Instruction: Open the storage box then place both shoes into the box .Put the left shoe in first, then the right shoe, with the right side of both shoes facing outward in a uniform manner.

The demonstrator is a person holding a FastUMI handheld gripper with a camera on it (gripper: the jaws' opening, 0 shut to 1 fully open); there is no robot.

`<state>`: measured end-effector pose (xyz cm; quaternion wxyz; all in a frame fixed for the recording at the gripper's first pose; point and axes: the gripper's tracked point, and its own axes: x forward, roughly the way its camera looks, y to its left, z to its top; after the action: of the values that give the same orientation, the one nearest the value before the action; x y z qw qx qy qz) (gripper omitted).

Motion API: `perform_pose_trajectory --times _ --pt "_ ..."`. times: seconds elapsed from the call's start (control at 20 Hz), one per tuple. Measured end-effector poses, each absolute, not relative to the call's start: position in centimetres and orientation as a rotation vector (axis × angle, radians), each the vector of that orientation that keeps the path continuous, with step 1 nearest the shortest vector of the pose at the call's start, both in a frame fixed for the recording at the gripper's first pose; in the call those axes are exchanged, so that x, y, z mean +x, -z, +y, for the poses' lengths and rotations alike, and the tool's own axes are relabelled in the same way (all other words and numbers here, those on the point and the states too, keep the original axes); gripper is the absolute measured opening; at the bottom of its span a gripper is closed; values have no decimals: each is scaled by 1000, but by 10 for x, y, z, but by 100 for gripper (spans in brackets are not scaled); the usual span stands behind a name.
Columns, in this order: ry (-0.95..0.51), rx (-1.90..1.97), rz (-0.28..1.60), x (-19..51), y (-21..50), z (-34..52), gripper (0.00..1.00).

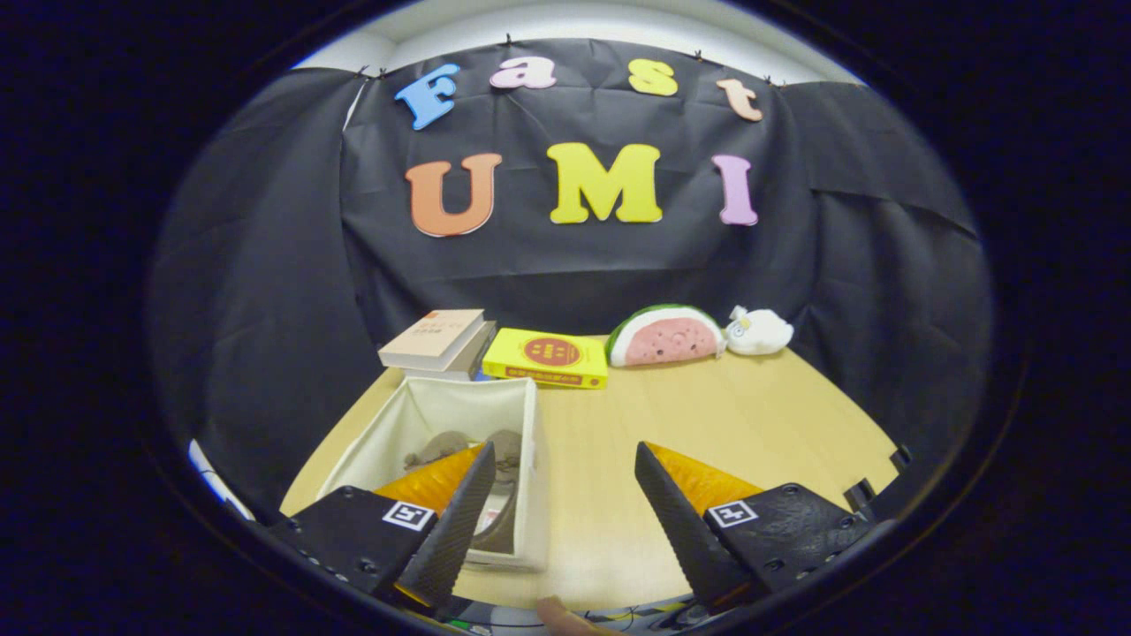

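Fabric storage box (442,397): white, rectangular, open, lower left
Shoes (504,455): grey, inside
Gripper (563,459): fingers spread, empty

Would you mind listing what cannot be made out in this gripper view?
- Shoes in the storage box: partly hidden by the near finger of the open gripper; count and facing unclear.
- Book and yellow book covers: too small to read.
- Fingertip: cut off at the bottom.
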<state>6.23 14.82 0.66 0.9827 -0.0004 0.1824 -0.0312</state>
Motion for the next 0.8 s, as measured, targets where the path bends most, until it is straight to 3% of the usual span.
perform_pose_trajectory --times 0.4,0.8 --pt "-16 67 166 20 -25 128 96" --pt "50 -39 40 13 -13 57 96"
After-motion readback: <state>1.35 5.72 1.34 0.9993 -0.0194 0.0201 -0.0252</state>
